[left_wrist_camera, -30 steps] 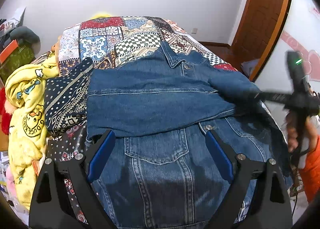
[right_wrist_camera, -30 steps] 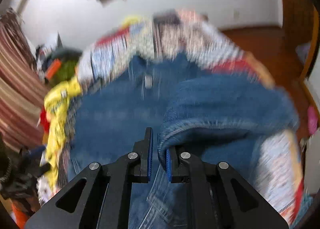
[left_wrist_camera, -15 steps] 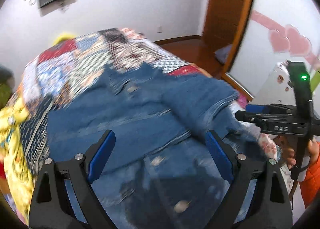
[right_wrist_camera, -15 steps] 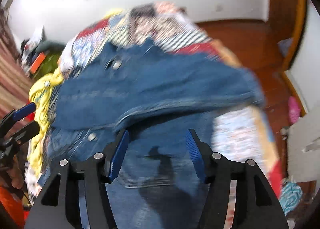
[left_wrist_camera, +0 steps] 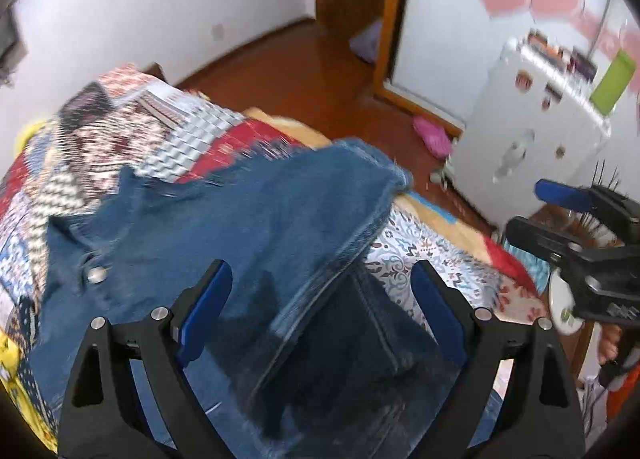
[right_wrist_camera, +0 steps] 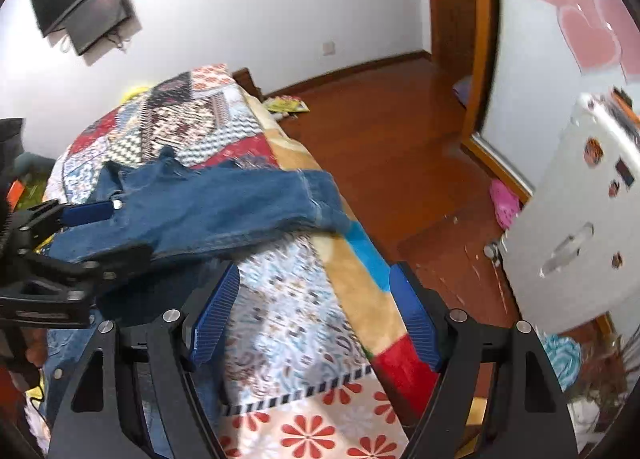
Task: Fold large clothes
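Left wrist view: left gripper with fingers wide apart, empty, above the denim jacket spread on the bed. One sleeve lies folded across the body, cuff near the bed edge. Right gripper off to the side, also apart.

Right wrist view: right gripper apart over the quilt, holding nothing; jacket just left. Denim judged heavy, stiffish, not slippery, not fragile; best pinched at seams, cuff or hem.

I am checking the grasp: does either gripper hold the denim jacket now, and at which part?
Nothing is held. The left gripper and right gripper are both open, and the denim jacket lies loose on the bed.
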The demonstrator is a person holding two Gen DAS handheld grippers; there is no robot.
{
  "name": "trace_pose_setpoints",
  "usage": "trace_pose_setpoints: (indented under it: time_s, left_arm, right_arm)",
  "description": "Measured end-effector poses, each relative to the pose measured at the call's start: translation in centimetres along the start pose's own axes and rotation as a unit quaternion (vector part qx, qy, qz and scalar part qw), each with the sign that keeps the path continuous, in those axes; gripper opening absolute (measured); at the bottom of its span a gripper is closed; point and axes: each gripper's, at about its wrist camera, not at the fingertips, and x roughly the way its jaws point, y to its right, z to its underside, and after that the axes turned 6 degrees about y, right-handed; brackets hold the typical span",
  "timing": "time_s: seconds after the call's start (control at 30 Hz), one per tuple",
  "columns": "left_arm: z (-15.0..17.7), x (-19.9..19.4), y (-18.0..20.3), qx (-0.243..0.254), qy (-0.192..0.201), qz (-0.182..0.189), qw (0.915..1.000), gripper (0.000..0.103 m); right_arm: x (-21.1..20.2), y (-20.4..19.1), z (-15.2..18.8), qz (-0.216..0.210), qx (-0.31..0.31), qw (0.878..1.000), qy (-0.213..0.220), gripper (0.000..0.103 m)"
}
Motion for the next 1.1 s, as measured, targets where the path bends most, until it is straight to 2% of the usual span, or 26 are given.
trace_pose_setpoints:
  time_s: [0.1, 0.17, 0.23, 0.33, 0.37, 0.5, 0.63, 0.8, 0.93, 1.0, 1.1]
  left_arm:
    - [0.2, 3.6, 1.4, 0.031, -0.03, -0.013, 0.999, 0.081]
    - [0.5, 5.1, 1.6, 0.041, -0.041, -0.021, 0.9981, 0.065]
    - [0.5, 5.8, 1.6, 0.04, -0.037, -0.041, 0.9977, 0.051]
    - [0.0, 4.6, 1.2, 0.021, -0.013, -0.007, 0.9997, 0.025]
    - [-0.2, 3.8, 1.1, 0.018, -0.001, -0.009, 0.9998, 0.018]
    - [-1.4, -0.3, -0.2, -0.001, 0.052, -0.004, 0.9986, 0.013]
    - [-1.6, -4.9, -3.5, -0.033, 0.105, -0.016, 0.9938, 0.013]
    - [1.3, -10.6, -9.5, -0.082, 0.146, -0.057, 0.9842, 0.012]
    - [6.2, -13.4, -13.7, -0.121, 0.142, -0.095, 0.9778, 0.012]
    - [9.2, -13.5, -15.3, -0.134, 0.12, -0.115, 0.977, 0.012]
    - [13.9, -12.3, -16.8, -0.16, 0.072, -0.117, 0.9774, 0.012]
  right_arm:
    - [1.0, 1.1, 0.7, -0.004, 0.018, 1.0, -0.024, 0.075]
    - [1.6, 1.3, 1.1, -0.007, 0.023, 0.999, -0.035, 0.075]
    - [2.1, 1.3, 1.7, -0.01, 0.027, 0.999, -0.045, 0.075]
    - [2.7, 0.8, 2.3, -0.015, 0.024, 0.998, -0.057, 0.075]
    - [2.8, 0.8, 2.3, -0.017, 0.024, 0.998, -0.058, 0.075]
    - [3.8, -0.4, 2.3, -0.035, 0.026, 0.996, -0.074, 0.075]
    - [4.2, -2.6, 1.9, -0.059, 0.008, 0.995, -0.075, 0.075]
    - [4.2, -5.6, 1.1, -0.08, -0.037, 0.994, -0.07, 0.075]
    - [5.3, -6.8, 1.1, -0.074, -0.054, 0.992, -0.081, 0.075]
    - [6.1, -7.1, 1.4, -0.067, -0.057, 0.992, -0.092, 0.075]
    - [7.3, -7.2, 2.2, -0.064, -0.056, 0.99, -0.116, 0.075]
